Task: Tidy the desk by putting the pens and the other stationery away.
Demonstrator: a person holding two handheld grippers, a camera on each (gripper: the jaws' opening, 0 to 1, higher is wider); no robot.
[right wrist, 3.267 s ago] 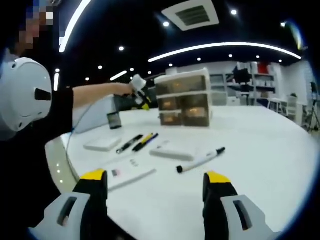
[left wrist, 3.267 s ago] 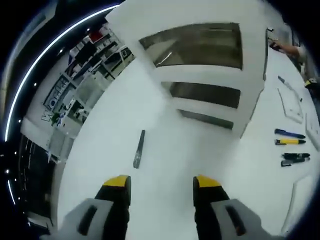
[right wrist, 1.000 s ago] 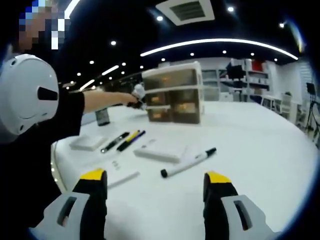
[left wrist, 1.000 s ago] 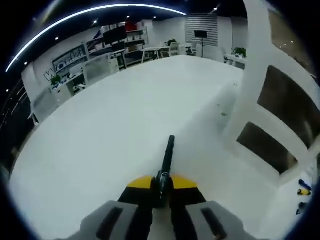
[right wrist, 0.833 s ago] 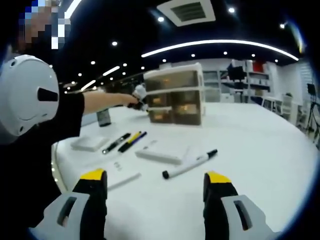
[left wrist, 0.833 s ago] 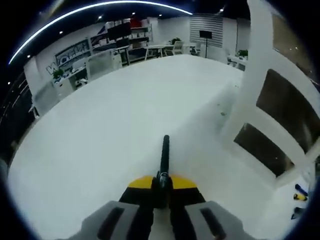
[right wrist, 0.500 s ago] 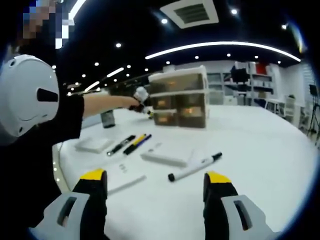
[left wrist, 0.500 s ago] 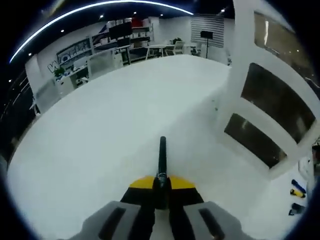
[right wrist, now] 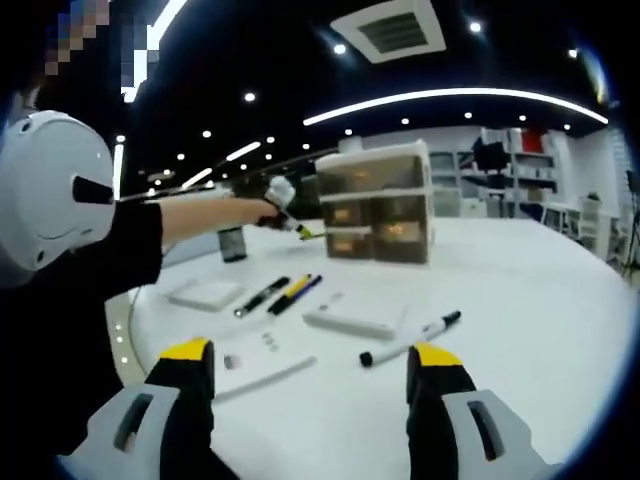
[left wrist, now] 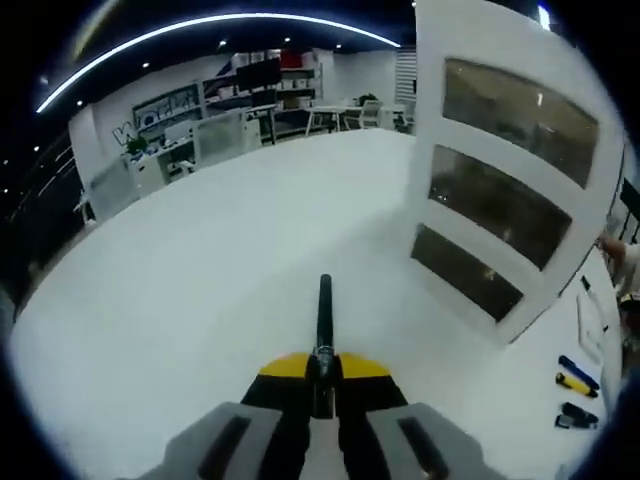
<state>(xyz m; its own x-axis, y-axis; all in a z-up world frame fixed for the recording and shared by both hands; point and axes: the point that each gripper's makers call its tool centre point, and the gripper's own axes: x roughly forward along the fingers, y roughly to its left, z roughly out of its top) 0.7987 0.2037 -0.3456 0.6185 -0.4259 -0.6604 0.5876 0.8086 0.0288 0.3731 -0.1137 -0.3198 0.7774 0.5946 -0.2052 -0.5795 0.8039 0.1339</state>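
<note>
The slim black pen (left wrist: 323, 318) is clamped in the left gripper (left wrist: 322, 372), its long axis running straight out ahead, left of the white three-drawer plastic organiser (left wrist: 515, 165). The right gripper (right wrist: 311, 365) stands wide with nothing in it, a white black-capped marker (right wrist: 410, 340) just ahead, organiser beyond.

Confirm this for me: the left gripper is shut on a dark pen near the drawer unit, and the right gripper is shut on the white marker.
Not quite. The right gripper is open and holds nothing; the white marker lies on the desk beyond it, as the right gripper view shows. The left gripper is indeed shut on a dark pen near the drawer unit.
</note>
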